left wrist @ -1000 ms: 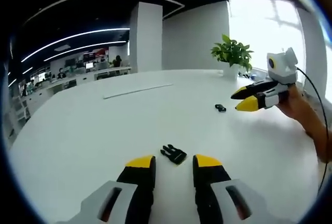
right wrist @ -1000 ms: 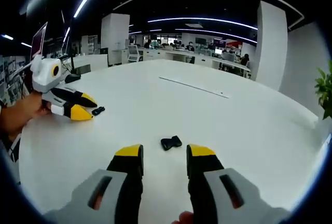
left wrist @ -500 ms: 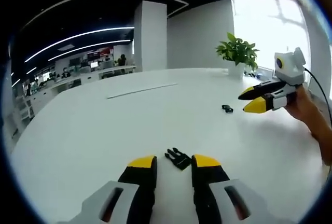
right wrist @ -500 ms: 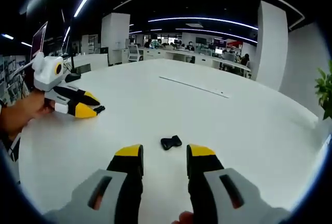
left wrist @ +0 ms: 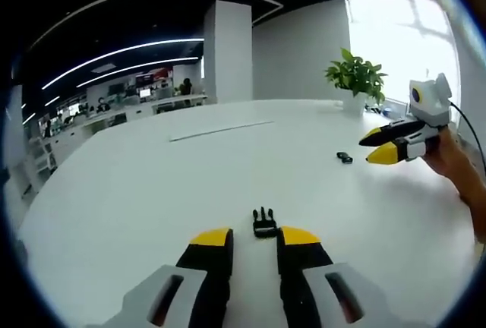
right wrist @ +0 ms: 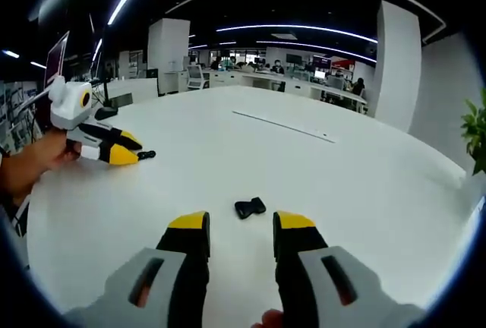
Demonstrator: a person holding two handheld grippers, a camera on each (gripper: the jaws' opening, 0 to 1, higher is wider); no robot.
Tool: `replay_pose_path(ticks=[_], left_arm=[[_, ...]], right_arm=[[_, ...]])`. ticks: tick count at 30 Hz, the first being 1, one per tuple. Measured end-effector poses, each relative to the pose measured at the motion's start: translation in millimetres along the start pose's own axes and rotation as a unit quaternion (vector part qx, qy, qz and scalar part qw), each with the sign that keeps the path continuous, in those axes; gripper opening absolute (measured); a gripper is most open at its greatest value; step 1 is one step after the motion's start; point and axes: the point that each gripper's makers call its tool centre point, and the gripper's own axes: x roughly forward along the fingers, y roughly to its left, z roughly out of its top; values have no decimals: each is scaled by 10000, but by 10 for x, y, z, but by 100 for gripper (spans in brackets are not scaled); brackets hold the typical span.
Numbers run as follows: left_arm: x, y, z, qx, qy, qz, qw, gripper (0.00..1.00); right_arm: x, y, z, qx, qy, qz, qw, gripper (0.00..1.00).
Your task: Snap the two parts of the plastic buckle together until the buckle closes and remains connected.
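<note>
Just ahead of the left gripper [left wrist: 254, 238], jaws spread and empty, the pronged buckle part [left wrist: 263, 222] lies on the white counter [left wrist: 152, 184]. Likewise the right gripper [right wrist: 241, 228] sits spread near the socket buckle part [right wrist: 250, 208], both pieces well apart and unjoined.

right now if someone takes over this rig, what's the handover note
Left gripper: open, holding nothing, its yellow-tipped fingers either side of the black pronged plastic buckle part on the white table.
Right gripper: open, holding nothing, just short of the black plastic buckle socket part, which lies ahead of its fingers.
Done: both grippers lined up on their parts.
Left: grip each part, bring them together, press until they snap shut. The two parts lie apart on the table, neither gripped yet.
</note>
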Motion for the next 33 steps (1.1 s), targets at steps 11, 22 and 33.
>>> replay_pose_path(ticks=[11,22,33], left_arm=[[13,-104,12,26,16,-95,10000,20],[3,-95,14,25,-12,-93,10000,17],[15,-110,20,80,-34,-223,9997,14]], right_arm=[[-2,0,2,5,-5,-1,10000,33],[4,10,-2,0,12,18,10000,33],[24,6,-21,5,43,31,10000,33]])
